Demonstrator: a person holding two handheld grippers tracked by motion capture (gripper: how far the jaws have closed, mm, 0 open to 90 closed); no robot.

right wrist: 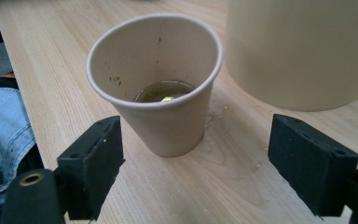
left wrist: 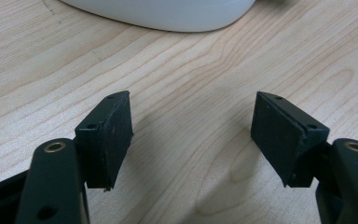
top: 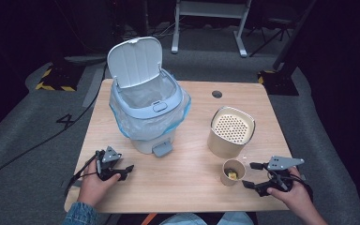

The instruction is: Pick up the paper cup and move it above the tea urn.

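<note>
My right gripper (top: 252, 175) is spread wide and holds nothing; the small tan paper cup (right wrist: 158, 98) with dregs stands upright on the wooden desk (top: 187, 178) just ahead between its jaws. My left gripper (top: 127, 169) gapes empty.

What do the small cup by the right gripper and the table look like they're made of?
The small cup looks like matte tan paper: thin rolled rim, stained inner wall, though a coating can't be ruled out. The table shows pale wood grain with a smooth finish, possibly laminate.

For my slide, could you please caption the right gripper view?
Open right gripper approaches a paper cup holding liquid.
</note>
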